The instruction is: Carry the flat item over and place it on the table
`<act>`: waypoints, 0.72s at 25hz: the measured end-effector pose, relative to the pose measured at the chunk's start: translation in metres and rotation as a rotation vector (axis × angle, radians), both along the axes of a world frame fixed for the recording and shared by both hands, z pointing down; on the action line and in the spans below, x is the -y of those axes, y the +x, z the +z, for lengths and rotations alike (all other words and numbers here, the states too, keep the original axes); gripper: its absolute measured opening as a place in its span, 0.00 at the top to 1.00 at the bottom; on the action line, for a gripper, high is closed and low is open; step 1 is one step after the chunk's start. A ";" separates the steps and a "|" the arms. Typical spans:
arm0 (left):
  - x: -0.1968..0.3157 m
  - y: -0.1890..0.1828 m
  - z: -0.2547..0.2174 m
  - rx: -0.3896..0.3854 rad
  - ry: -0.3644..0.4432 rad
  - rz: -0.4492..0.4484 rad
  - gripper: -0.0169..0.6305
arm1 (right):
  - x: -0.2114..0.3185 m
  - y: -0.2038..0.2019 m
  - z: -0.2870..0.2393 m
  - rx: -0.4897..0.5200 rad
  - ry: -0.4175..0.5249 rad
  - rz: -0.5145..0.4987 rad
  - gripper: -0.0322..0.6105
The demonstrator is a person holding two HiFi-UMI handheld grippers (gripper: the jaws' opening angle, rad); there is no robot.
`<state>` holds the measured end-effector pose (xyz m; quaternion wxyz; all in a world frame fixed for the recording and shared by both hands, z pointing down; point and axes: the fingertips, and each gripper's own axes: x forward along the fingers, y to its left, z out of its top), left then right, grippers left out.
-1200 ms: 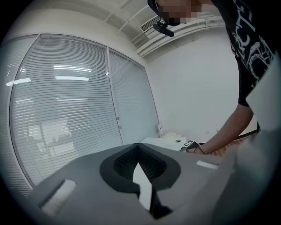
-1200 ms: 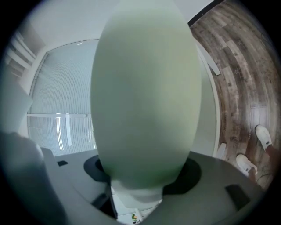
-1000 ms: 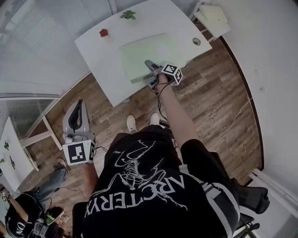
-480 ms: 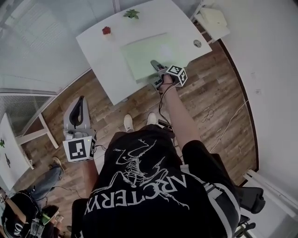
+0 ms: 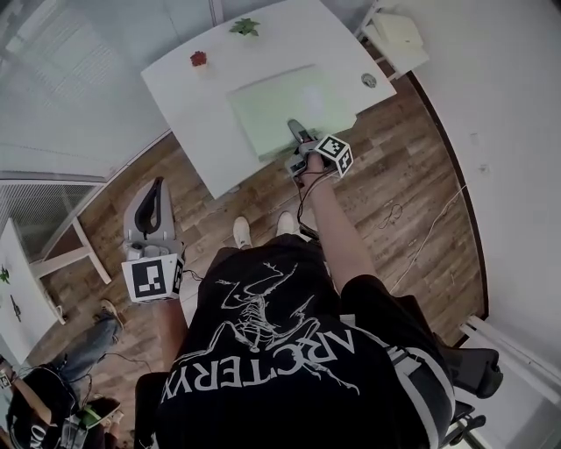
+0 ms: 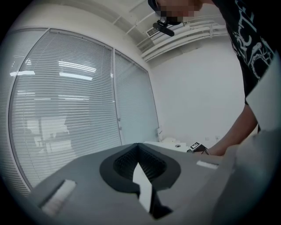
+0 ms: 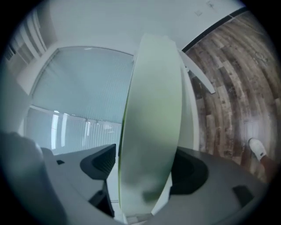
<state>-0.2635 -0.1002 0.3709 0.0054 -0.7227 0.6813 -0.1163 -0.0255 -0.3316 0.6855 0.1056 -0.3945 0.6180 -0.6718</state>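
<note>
Pale green flat item (image 5: 282,107), white table (image 5: 195,110)

Office; white tables (image 5: 202,114), slatted window blinds (image 6: 66,110).

Head view: round obj (image 5: 369,80) near desk (image 5: 197,110) corner too small to ID, same w/ red bit (image 5: 199,59) & green bit (image 5: 244,26). Right gripper view: flat item (image 7: 149,123) is blurred, btm edge cut off by frame, hides most of desk behind.

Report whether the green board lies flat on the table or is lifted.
Flat: in the head view the green board lies on the white table, no edge visibly raised.
</note>
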 end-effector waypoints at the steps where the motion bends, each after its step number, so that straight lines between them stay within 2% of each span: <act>1: 0.000 0.000 0.000 -0.001 -0.001 0.000 0.98 | 0.003 -0.003 -0.009 0.038 0.038 -0.003 0.38; 7: -0.002 -0.001 0.002 0.000 -0.002 0.002 0.98 | 0.011 -0.013 -0.055 0.189 0.213 -0.031 0.38; 11: 0.004 0.001 0.008 -0.016 -0.012 0.021 0.98 | 0.010 -0.023 -0.066 0.209 0.272 -0.098 0.38; 13: 0.021 0.018 0.028 -0.079 -0.052 0.113 0.98 | 0.009 -0.026 -0.064 0.211 0.256 -0.105 0.38; 16: 0.056 0.079 0.078 -0.207 -0.149 0.365 0.98 | 0.008 -0.029 -0.060 0.209 0.235 -0.097 0.38; 18: 0.076 0.120 0.117 -0.250 -0.242 0.501 0.98 | 0.008 -0.032 -0.057 0.203 0.226 -0.092 0.38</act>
